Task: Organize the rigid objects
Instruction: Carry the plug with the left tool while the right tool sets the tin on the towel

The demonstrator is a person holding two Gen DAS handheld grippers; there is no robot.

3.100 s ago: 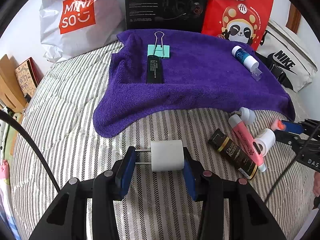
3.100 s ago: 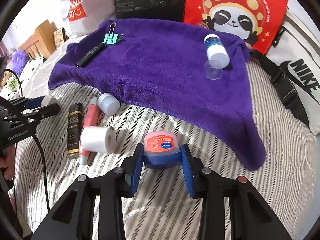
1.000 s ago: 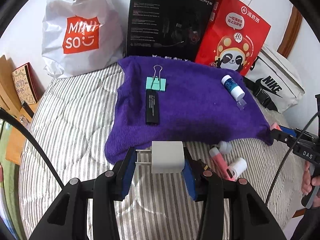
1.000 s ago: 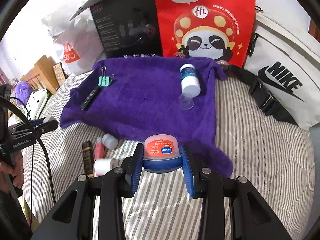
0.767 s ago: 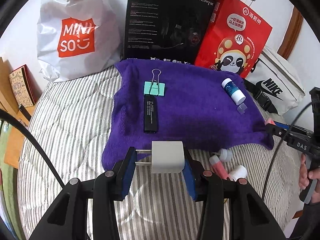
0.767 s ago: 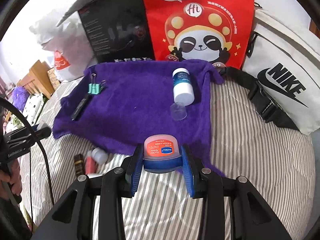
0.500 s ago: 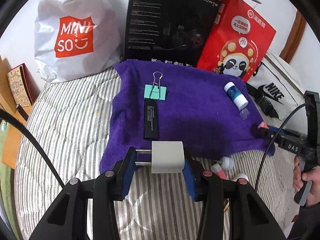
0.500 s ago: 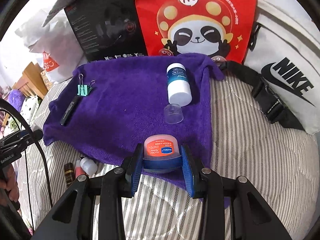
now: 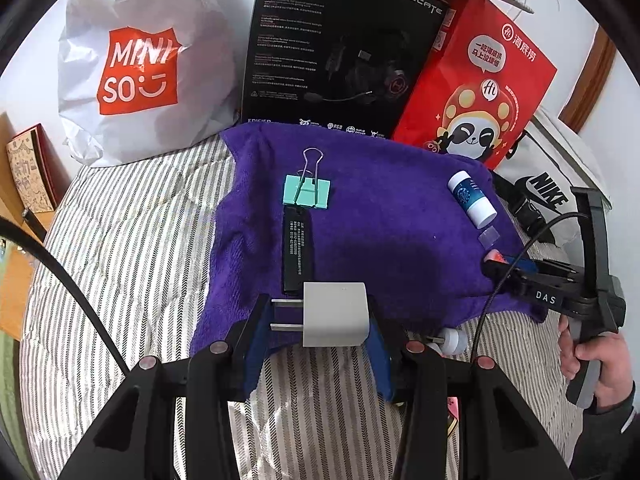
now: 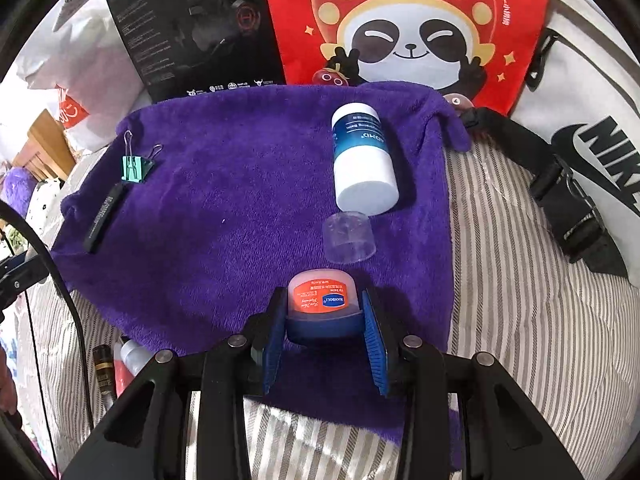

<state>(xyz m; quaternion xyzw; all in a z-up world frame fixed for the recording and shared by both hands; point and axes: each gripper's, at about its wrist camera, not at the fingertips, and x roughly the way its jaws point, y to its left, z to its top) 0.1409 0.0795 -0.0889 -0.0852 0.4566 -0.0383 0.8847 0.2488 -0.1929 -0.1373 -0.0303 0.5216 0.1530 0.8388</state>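
Left tongs (image 9: 320,316) clamp a white square plug-in charger (image 9: 334,314), held over near edge of purple fleece towel (image 9: 384,220). Right tongs (image 10: 325,320) grip a small round blue-based balm tin w/ red label (image 10: 321,306), just short of clear plastic cap (image 10: 349,240) ahead.

Both wrist views downward, sharing purple towel (image 9: 400,208)

Purple towel (image 9: 392,216) on striped bed (image 9: 132,240)

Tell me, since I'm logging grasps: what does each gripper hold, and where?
Left gripper: white plug adapter, pinched end to end. Right gripper: small balm jar, by its blue base's sides.
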